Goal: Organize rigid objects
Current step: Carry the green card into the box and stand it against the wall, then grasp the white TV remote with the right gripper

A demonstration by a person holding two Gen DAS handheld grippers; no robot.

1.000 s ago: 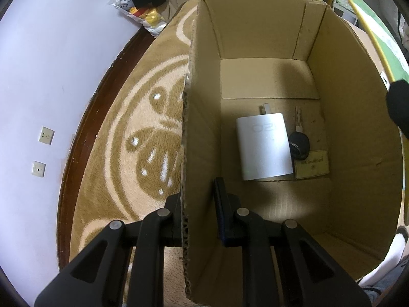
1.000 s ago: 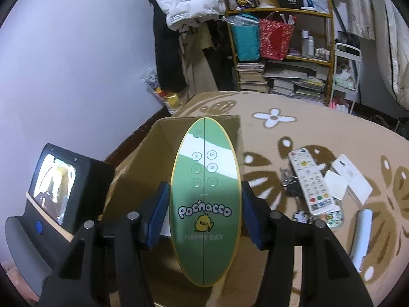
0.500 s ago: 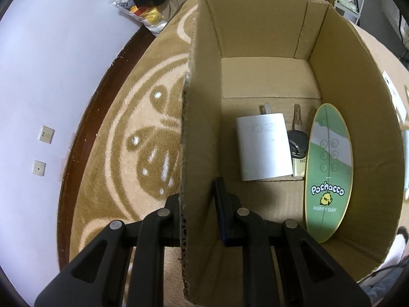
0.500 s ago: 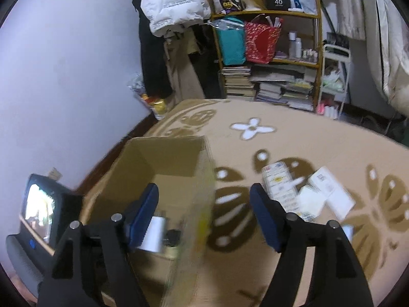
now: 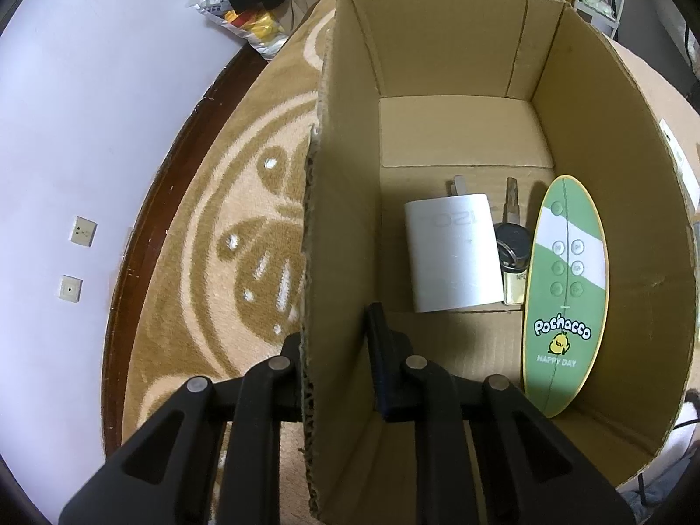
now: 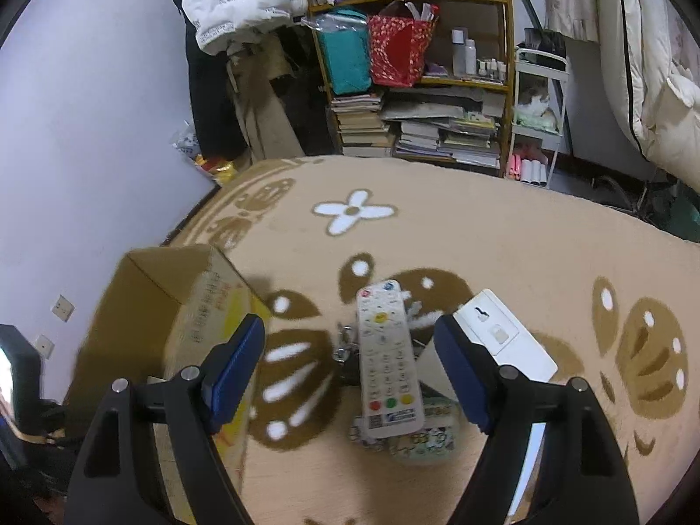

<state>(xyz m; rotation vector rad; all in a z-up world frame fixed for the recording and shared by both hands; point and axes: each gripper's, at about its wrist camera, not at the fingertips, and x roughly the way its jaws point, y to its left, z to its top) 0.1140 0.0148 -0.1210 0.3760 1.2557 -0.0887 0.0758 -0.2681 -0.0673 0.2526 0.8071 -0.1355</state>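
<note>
In box: charger left, keys mid, oval board leaning on right wall. Remote on rug, right of box.

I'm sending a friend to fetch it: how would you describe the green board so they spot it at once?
Look inside the open cardboard box on the rug. Along its right-hand wall the green board leans on edge, beside a white charger and a black key. It alone is oval, yellow-rimmed, and printed "Pochacco Happy Day" with a yellow chick.

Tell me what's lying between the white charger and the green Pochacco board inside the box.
In the left wrist view, a black-headed key on a yellow tag lies between the white charger and green board.
</note>
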